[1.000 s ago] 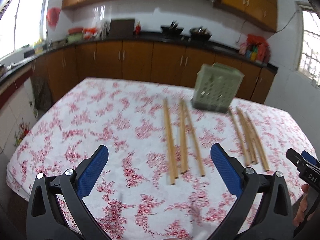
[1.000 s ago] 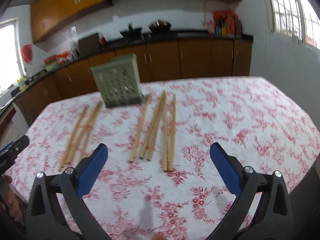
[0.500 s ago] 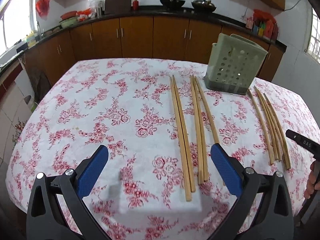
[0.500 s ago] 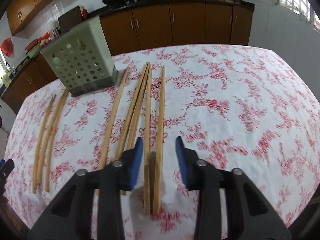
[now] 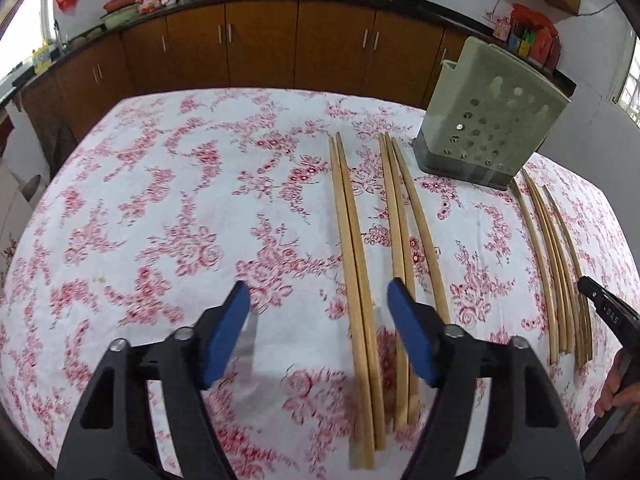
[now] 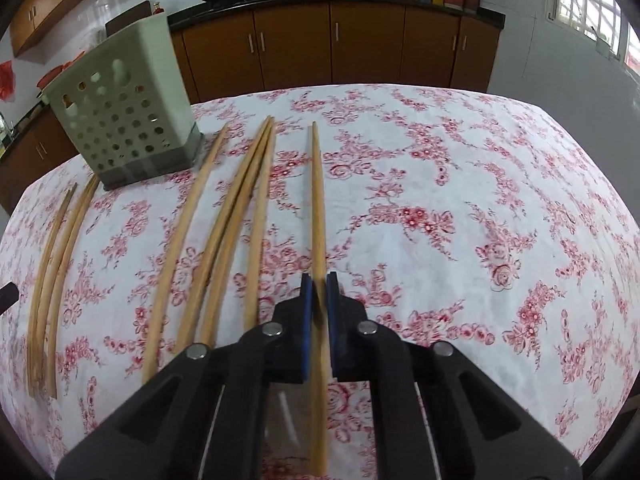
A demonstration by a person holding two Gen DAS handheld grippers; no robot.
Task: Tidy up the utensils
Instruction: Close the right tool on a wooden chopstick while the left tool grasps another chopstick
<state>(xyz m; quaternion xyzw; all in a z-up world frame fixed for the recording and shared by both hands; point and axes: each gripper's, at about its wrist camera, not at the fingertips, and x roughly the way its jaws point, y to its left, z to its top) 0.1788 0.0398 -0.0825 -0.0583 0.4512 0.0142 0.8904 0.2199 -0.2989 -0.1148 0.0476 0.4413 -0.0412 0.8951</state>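
Gripping now: right hand-held gripper point(image 6: 319, 286) clamped on one chopstick point(image 6: 318, 208), frame centre
Left hand-held gripper point(image 5: 318, 312): jaws closing, apart around chopstick pair point(image 5: 352, 264)
Next, likely: lift toward green holder point(image 6: 120, 108), upper left

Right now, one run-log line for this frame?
right gripper: shut on chopstick | left gripper: closing, chopstick pair between fingers, not pressed | holder: upright on table
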